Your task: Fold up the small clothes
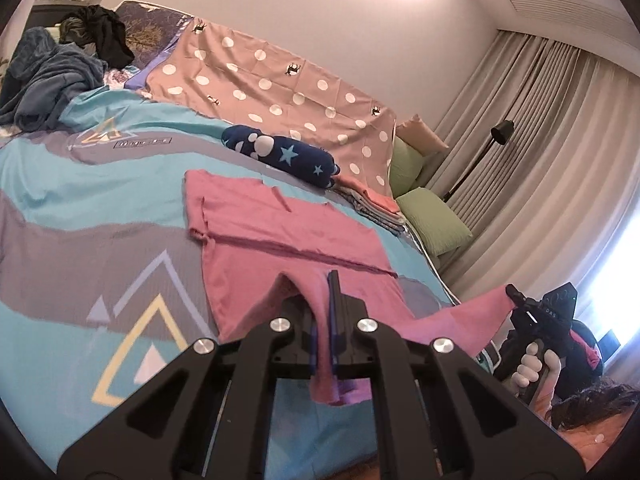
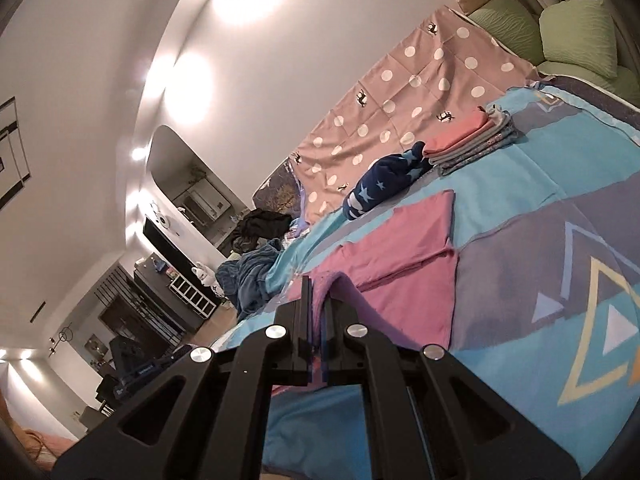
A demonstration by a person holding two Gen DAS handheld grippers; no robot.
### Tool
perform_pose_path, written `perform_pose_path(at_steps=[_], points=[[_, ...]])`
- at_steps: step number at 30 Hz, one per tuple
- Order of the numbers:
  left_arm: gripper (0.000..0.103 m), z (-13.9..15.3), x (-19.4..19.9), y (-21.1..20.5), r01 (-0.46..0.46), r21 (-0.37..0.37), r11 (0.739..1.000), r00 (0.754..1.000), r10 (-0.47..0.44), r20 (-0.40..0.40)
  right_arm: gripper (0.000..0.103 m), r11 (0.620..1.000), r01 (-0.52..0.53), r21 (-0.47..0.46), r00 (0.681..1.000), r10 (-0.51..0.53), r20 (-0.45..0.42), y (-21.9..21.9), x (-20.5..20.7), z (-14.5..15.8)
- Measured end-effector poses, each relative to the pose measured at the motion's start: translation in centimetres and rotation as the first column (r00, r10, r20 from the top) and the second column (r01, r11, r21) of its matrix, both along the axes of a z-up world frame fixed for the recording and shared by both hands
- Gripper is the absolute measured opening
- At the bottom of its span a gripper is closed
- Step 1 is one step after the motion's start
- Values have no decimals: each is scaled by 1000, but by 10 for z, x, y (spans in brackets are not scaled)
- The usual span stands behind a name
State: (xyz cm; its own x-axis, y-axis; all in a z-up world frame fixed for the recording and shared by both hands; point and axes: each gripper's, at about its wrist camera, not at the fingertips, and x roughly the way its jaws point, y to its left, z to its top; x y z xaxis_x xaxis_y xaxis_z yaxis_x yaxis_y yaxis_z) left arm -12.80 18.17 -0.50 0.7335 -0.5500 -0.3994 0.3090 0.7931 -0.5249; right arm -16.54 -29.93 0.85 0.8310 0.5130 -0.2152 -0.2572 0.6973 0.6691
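Turquoise-and-grey bedspread (image 1: pixel 80 208): your work surface; its soft give could let a fold line wander.
Pink T-shirt (image 1: pixel 280 232): sleeves folded in, upper part flat on the bedspread, lower hem raised. Uneven lifting would skew the fold.
Stack of folded clothes (image 2: pixel 472 148): just beyond the shirt, beside the star-print bundle (image 1: pixel 280 156); a long sweep might nudge it.
Left gripper (image 1: pixel 325 280): clamped on one hem corner. A thin bite could slip.
Right gripper (image 2: pixel 316 284): clamped on the other corner; same risk.

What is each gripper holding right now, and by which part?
Both hold the pink cotton T-shirt by its near bottom hem: left gripper shut on one corner, right gripper on the other.
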Motion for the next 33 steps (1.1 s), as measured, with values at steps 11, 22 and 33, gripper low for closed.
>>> perform_pose_path(at_steps=[11,22,33], points=[[4,10,69,-5,-9,1,1000,999,9,-34,3,1000,29,9,999,-29,-37,-7,72,0],[4,10,136,-3,-10,11,1000,997,11,-74,3,999,43,-30,997,-45,-55,-10,134,1],[4,-10,212,-1,-27,-5,1000,992,26,-123,3,998,45,-47,991,-50,-123,-11,214,-16]])
